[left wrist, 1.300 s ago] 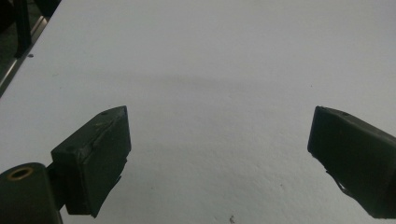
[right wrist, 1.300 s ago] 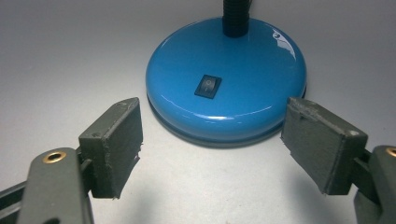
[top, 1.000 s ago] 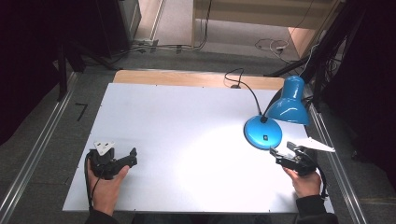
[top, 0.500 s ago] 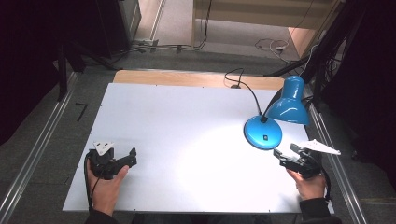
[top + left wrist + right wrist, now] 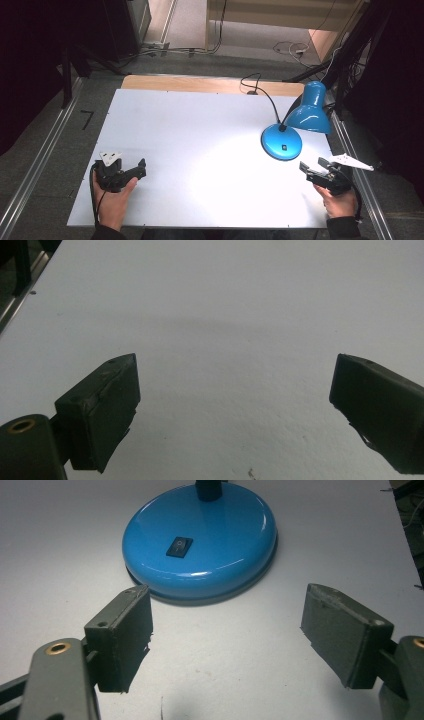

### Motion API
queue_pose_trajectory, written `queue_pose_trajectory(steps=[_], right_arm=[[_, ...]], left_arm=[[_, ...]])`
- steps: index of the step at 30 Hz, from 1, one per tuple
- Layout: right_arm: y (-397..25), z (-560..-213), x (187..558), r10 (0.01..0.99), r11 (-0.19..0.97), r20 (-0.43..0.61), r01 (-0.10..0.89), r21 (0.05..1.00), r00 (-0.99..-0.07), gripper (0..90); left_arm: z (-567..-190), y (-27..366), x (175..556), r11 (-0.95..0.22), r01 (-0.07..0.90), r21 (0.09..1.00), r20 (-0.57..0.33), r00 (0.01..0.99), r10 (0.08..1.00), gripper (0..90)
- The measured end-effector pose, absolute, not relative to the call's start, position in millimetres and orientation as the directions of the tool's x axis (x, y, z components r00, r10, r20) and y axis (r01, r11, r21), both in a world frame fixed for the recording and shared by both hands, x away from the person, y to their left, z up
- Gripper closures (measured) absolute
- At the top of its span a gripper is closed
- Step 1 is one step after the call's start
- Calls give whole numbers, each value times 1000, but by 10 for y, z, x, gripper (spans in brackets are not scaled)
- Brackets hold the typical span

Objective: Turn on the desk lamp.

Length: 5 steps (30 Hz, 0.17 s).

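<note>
High view: the right gripper (image 5: pixel 320 170) has drawn back toward the lower right of the frame, away from the blue lamp (image 5: pixel 283 142) base, jaws wide and empty. Left gripper (image 5: pixel 131 172) stays put, open, empty. Probably the lamp switch step is over.

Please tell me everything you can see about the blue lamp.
The lamp looks like glossy blue metal. Its round base sits flat on the white table, at the right, with a black rocker switch on top. A black bent neck carries the shade, tipped down. A black cord runs back. Nothing grips it.
</note>
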State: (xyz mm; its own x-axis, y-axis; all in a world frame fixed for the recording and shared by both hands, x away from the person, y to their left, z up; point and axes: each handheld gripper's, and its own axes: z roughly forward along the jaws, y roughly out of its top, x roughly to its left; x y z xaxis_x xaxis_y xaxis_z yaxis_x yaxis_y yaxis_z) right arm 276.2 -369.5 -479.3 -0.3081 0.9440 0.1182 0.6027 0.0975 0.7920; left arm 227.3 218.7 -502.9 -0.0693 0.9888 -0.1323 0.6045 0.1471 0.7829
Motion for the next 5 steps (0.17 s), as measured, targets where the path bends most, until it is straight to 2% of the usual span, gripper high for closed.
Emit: queue_pose_trajectory(steps=[5], right_arm=[[-3722, -4816, 2762, 948, 96, 114, 611, 786, -296, 191]], left_arm=[[-5069, 2198, 2274, 157, 626, 764, -143, -72, 987, 69]])
